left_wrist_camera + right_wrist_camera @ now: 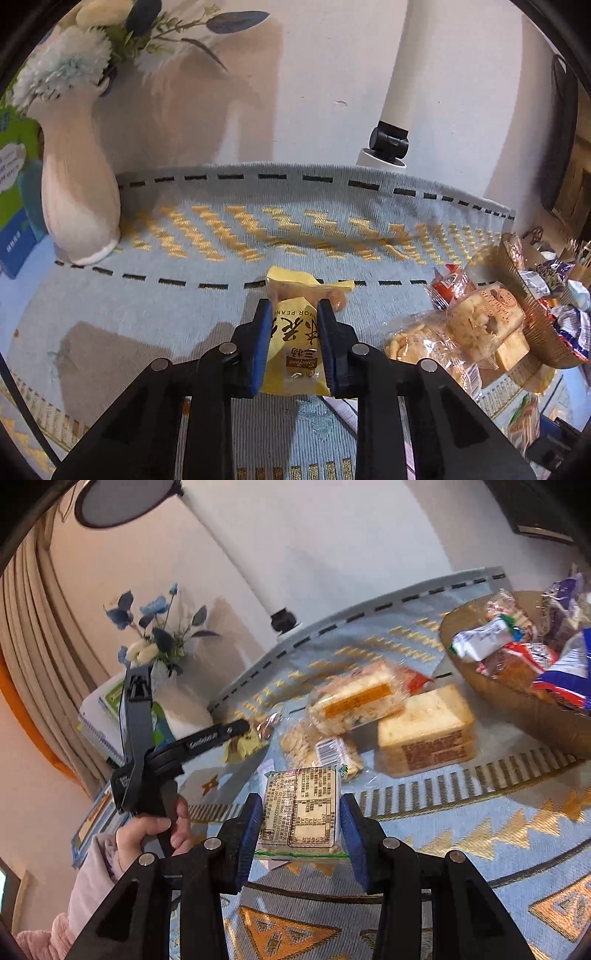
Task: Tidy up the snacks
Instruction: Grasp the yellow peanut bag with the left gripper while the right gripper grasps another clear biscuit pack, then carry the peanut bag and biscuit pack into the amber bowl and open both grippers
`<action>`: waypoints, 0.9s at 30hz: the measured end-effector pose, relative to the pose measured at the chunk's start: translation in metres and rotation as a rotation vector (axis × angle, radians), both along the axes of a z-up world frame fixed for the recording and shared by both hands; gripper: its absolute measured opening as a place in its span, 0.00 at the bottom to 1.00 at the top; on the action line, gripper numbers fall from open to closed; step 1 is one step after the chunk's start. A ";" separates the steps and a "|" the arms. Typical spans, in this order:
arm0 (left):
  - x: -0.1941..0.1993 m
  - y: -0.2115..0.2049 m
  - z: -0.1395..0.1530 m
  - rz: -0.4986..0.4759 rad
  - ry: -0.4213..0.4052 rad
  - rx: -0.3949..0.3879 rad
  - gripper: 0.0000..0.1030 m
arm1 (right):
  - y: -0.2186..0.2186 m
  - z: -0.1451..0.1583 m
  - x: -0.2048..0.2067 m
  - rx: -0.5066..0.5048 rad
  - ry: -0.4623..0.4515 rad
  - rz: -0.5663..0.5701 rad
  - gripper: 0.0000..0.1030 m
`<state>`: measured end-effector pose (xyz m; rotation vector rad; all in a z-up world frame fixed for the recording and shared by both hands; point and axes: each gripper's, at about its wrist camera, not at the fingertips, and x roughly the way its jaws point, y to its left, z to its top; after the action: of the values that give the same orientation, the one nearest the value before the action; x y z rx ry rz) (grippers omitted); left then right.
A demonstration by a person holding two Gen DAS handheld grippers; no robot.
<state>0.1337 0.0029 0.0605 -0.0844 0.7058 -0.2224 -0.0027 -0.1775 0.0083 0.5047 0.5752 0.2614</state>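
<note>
A blue patterned cloth point(207, 314) covers the table. A snack basket point(491, 686) sits far right. My left gripper point(290, 314) pinches a yellow packet point(295, 354); my right gripper point(301, 812) clamps a clear-wrapped cake point(301, 808), both near me.

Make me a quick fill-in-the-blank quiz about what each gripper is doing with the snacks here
1. The left gripper is shut on a ____ peanut packet.
2. The right gripper is shut on a clear-wrapped snack whose printed ____ faces the camera.
3. The loose packets lie beside a snack-filled ____.
4. The white vase holds ____.

Missing words: yellow; label; basket; flowers
</note>
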 end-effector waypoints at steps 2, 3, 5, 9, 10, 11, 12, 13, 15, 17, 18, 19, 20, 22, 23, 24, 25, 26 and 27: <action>0.000 0.004 0.002 -0.006 0.000 -0.030 0.21 | -0.001 -0.001 0.000 -0.001 0.008 -0.008 0.41; -0.001 0.007 0.003 -0.012 -0.001 -0.045 0.21 | -0.001 -0.001 0.000 -0.003 0.012 -0.007 0.41; 0.000 0.010 0.004 -0.011 0.006 -0.060 0.21 | 0.001 -0.001 0.001 -0.012 0.019 -0.001 0.41; 0.010 0.018 -0.003 -0.009 0.081 -0.089 0.35 | 0.002 -0.001 0.001 -0.015 0.022 0.000 0.41; 0.015 0.019 -0.007 0.000 0.113 -0.089 0.56 | 0.001 -0.001 0.001 -0.012 0.025 -0.002 0.41; 0.022 0.021 -0.012 0.003 0.156 -0.093 0.70 | 0.000 -0.002 0.002 -0.010 0.029 -0.002 0.41; 0.027 0.022 -0.017 0.007 0.178 -0.098 0.89 | 0.000 -0.002 0.003 -0.010 0.034 -0.004 0.41; 0.030 0.023 -0.021 0.011 0.193 -0.099 0.91 | 0.000 -0.003 0.004 -0.010 0.037 -0.002 0.41; 0.036 0.016 -0.025 -0.010 0.205 -0.055 0.94 | 0.001 -0.004 0.005 -0.010 0.043 0.003 0.41; 0.041 -0.002 -0.030 -0.021 0.211 0.065 0.93 | 0.002 -0.006 0.008 -0.011 0.057 0.012 0.41; 0.038 -0.007 -0.028 -0.043 0.195 0.076 0.76 | 0.003 -0.006 0.009 -0.013 0.064 0.014 0.41; 0.034 -0.011 -0.026 -0.098 0.176 0.043 0.46 | 0.003 -0.007 0.010 -0.014 0.065 0.015 0.41; 0.030 -0.015 -0.024 -0.138 0.159 0.035 0.45 | 0.003 -0.007 0.010 -0.013 0.064 0.017 0.41; 0.023 -0.028 -0.021 -0.124 0.120 0.125 0.44 | 0.003 -0.006 0.009 -0.011 0.050 0.021 0.41; 0.022 -0.029 -0.020 -0.111 0.110 0.134 0.44 | 0.003 -0.005 0.007 -0.005 0.039 0.023 0.41; 0.020 -0.026 -0.018 -0.096 0.102 0.124 0.43 | 0.001 -0.004 0.005 0.003 0.028 0.023 0.41; 0.019 -0.019 -0.016 -0.082 0.090 0.082 0.43 | 0.000 -0.003 0.004 0.009 0.019 0.019 0.41; 0.018 -0.013 -0.014 -0.075 0.083 0.049 0.43 | -0.001 -0.003 0.003 0.014 0.011 0.017 0.41; 0.017 -0.004 -0.013 -0.045 0.074 0.014 0.43 | -0.002 -0.002 0.002 0.018 0.005 0.018 0.41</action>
<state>0.1507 -0.0010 0.0474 -0.0633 0.7837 -0.2583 -0.0011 -0.1791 0.0059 0.5179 0.5829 0.2826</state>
